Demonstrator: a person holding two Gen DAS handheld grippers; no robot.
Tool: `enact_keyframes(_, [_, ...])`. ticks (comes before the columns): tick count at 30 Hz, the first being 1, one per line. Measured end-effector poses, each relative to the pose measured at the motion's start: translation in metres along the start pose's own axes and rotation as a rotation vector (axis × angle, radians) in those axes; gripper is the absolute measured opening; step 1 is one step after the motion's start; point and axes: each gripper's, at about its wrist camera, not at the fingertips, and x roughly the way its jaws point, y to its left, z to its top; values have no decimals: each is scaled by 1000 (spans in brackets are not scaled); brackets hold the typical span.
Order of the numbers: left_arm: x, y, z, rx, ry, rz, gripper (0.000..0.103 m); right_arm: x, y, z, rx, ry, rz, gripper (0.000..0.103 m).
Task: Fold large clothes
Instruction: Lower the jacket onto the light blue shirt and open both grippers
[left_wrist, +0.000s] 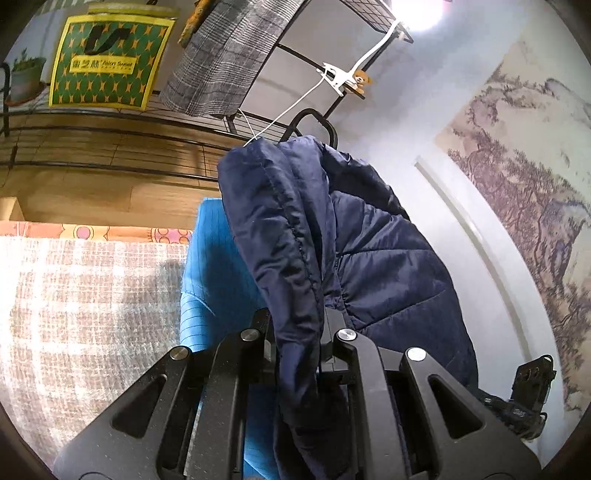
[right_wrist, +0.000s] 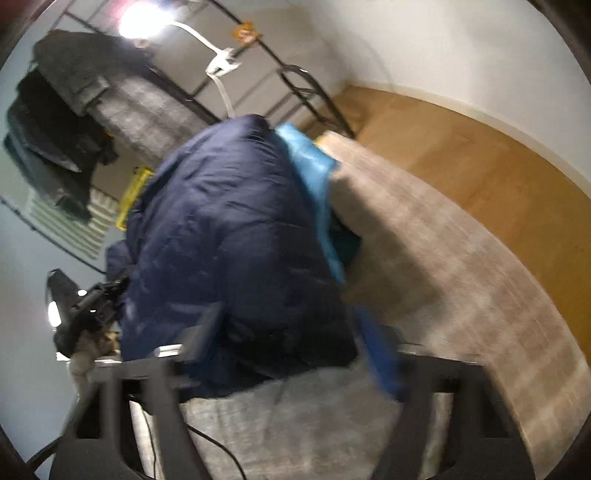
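Note:
A navy quilted jacket (left_wrist: 332, 236) hangs up in front of me. My left gripper (left_wrist: 299, 325) is shut on a fold of its edge, and the cloth drapes over the fingers. A bright blue garment (left_wrist: 210, 266) lies behind the jacket on the beige rug. In the blurred right wrist view the navy jacket (right_wrist: 229, 229) bulges over the blue garment (right_wrist: 314, 173). My right gripper (right_wrist: 295, 332) has its fingers spread wide at the jacket's lower edge, with a blue strip (right_wrist: 376, 358) by the right finger. My left gripper shows in the right wrist view (right_wrist: 85, 310) at the jacket's left side.
A beige woven rug (left_wrist: 81, 302) covers a wooden floor (right_wrist: 480, 162). A black wire rack (left_wrist: 110, 144) holds a grey plaid cloth (left_wrist: 229, 55), a green and yellow bag (left_wrist: 107, 62) and a potted plant (left_wrist: 26, 77). Dark clothes (right_wrist: 62, 122) hang at left. A landscape wall hanging (left_wrist: 532, 177) is at right.

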Motion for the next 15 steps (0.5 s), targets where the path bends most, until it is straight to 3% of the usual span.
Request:
enact_keyframes(2, [-1,2,3,0,-7,14,9,3,20,7,-69,-24,-58,35])
enact_keyframes(8, [4,13,17,-31,-16,45,10,16,50,32,-123,-82,-121,30])
enact_keyframes(10, [13,14,18,3,19,79,22,20,51,34,-136,-84,-145,30])
enact_keyframes(13, [11,15,17,23,7,116,40,27,45,30,-133,-80,-185,30])
enact_keyframes(15, [4,16,15,17,1,124,41,34,49,29,-158,-80,-247,36])
